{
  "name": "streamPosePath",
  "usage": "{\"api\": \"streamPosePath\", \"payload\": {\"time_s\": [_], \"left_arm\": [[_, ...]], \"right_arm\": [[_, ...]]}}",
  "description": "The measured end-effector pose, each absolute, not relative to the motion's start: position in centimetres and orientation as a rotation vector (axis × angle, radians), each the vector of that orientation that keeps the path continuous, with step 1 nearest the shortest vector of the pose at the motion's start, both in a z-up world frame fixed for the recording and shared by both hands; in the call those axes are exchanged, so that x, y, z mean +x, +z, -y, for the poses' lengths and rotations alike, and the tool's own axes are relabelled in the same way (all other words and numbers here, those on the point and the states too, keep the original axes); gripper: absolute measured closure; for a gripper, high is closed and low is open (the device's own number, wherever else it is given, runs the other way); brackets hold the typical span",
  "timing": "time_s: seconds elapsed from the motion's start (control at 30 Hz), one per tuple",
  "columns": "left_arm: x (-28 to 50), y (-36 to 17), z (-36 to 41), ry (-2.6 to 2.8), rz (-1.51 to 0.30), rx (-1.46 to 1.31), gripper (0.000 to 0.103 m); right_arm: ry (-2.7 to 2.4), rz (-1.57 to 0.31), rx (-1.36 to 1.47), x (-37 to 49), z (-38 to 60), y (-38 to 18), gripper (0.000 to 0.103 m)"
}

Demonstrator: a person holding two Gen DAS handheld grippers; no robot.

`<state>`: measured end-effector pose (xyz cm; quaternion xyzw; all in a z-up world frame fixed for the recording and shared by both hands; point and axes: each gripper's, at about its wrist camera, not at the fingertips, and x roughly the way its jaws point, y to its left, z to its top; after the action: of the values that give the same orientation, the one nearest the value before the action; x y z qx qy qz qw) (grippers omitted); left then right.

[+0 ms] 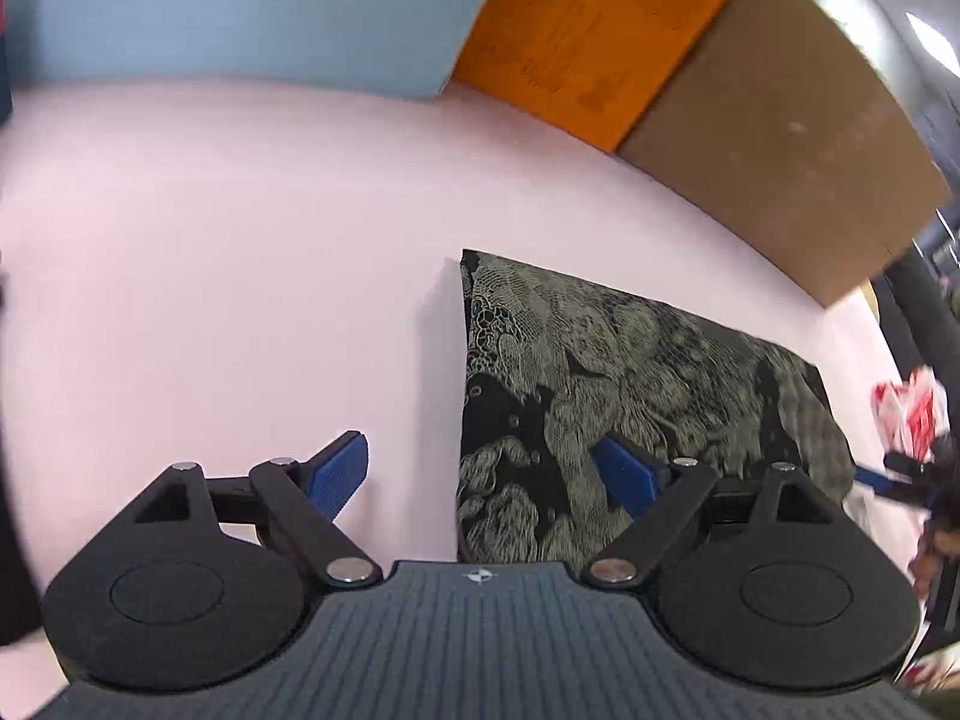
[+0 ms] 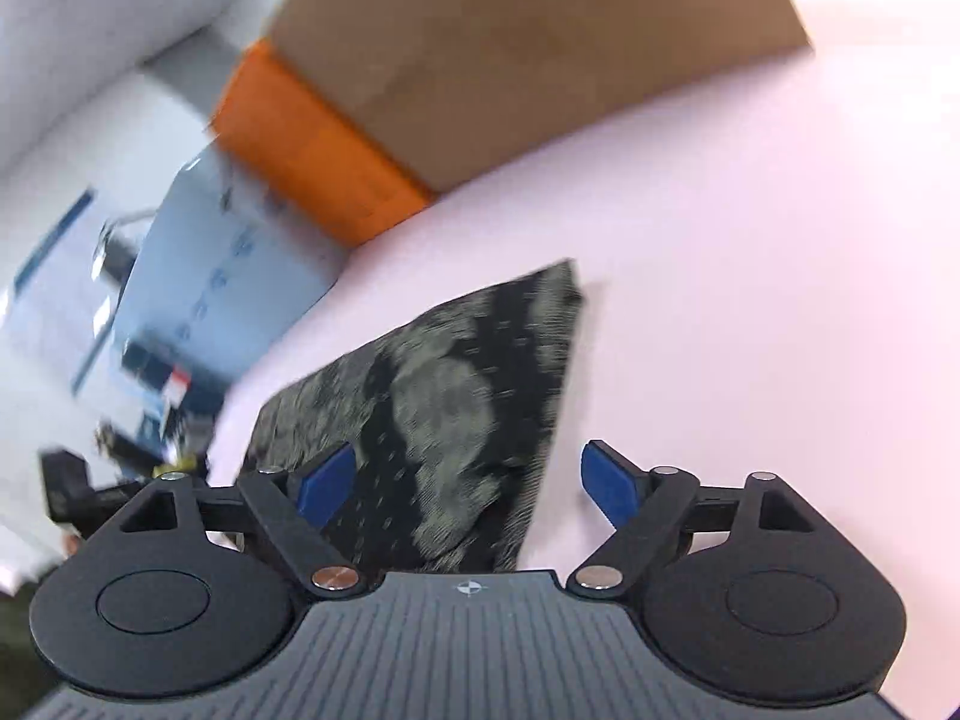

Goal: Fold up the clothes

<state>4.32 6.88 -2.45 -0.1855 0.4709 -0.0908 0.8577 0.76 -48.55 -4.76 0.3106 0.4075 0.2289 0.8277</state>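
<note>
Garment: black cloth (image 1: pixel 636 396) with pale lace-like print, folded flat on the pink desk (image 1: pixel 240 276), at 3 o'clock in the left view.
Left tongs (image 1: pixel 480 474): spread wide, holding nothing, over the cloth's left edge.
Right tongs (image 2: pixel 468 483): spread wide, empty, over its right edge.
Backdrop, 12 o'clock: blue box (image 1: pixel 240 6), orange box (image 1: pixel 594 30), brown box (image 1: pixel 780 132).
</note>
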Motion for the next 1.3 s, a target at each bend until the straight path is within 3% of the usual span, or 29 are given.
{"api": "streamPosePath", "payload": {"time_s": [0.03,0.2,0.27,0.33,0.4,0.47,0.5,0.53,0.57,0.6,0.73,1.0,1.3], "left_arm": [[4.8,-2.9,-6.4,-0.188,-0.989,-0.39,0.021],[6.5,-3.8,-3.5,-0.207,-0.952,-0.364,0.001],[7.1,-4.0,-1.9,-0.198,-0.931,-0.345,0.0],[7.6,-4.1,0.1,-0.174,-0.911,-0.3,0.0],[7.6,-4.1,1.8,-0.133,-0.882,-0.257,0.006],[7.1,-4.0,3.6,-0.05,-0.844,-0.182,0.045],[6.9,-4.0,4.6,0.003,-0.831,-0.115,0.054],[6.5,-3.9,5.4,0.03,-0.81,-0.065,0.071],[6.1,-3.8,6.0,0.031,-0.799,-0.043,0.095],[5.8,-3.6,6.3,0.034,-0.792,-0.03,0.098],[4.6,-2.4,6.0,0.1,-0.727,-0.011,0.099],[0.9,1.0,1.9,0.184,-0.613,-0.078,0.1],[-4.8,7.9,-6.2,0.366,-0.427,-0.119,0.1]], "right_arm": [[0.473,-0.878,0.671,1.1,48.9,-5.1,0.021],[0.516,-0.888,0.747,2.6,49.1,-6.4,0.013],[0.563,-0.871,0.725,3.5,47.8,-6.6,0.002],[0.603,-0.845,0.689,4.5,46.2,-6.7,0.0],[0.619,-0.814,0.67,5.4,44.7,-6.9,0.0],[0.616,-0.789,0.663,6.0,43.7,-7.0,0.0],[0.608,-0.778,0.655,6.1,43.3,-7.0,0.005],[0.609,-0.779,0.647,6.2,42.8,-7.0,0.051],[0.62,-0.823,0.657,6.6,42.2,-7.5,0.093],[0.619,-0.851,0.651,6.7,41.6,-7.9,0.098],[0.634,-0.798,0.635,5.8,39.9,-6.9,0.099],[0.786,-0.653,0.582,4.7,36.1,0.5,0.099],[1.041,-0.561,0.516,6.0,27.5,7.7,0.099]]}}
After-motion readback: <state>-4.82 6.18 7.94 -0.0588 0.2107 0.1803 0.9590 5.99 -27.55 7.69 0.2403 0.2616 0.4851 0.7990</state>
